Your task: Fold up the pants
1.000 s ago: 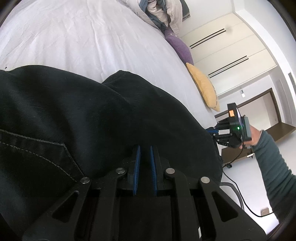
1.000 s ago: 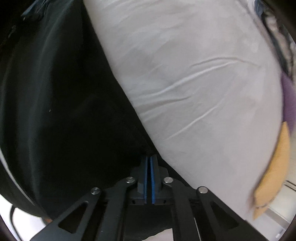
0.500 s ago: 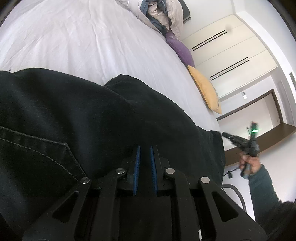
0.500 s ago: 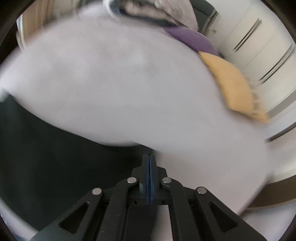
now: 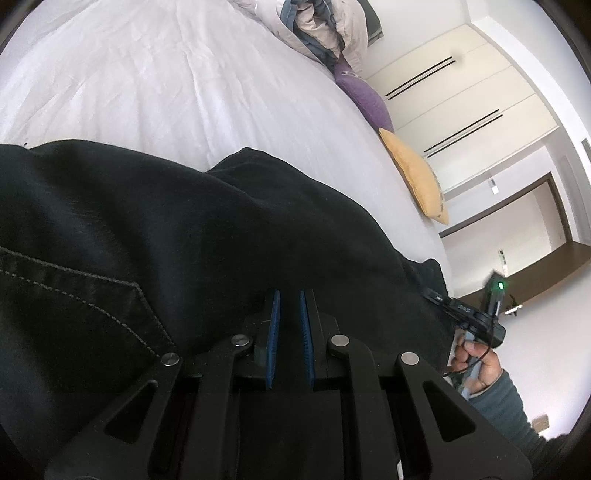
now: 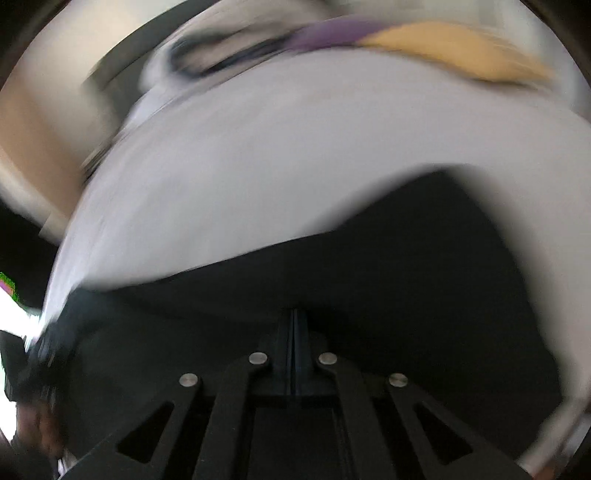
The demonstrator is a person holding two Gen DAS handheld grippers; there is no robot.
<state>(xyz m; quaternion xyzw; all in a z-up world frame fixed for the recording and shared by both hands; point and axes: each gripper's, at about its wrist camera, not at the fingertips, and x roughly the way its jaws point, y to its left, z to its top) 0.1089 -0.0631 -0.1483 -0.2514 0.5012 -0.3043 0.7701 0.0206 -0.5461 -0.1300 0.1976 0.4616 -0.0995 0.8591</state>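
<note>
The black pants lie spread on the near part of a white bed, a stitched pocket toward the left. The left gripper sits low over the cloth, its blue pads a narrow gap apart — whether fabric is pinched between them I cannot tell. The right gripper, blurred in its own view, has its jaws pressed together with nothing visible between them, above the pants' edge. Beyond, along the bed's far side: a purple pillow, a yellow pillow and bundled bedding.
</note>
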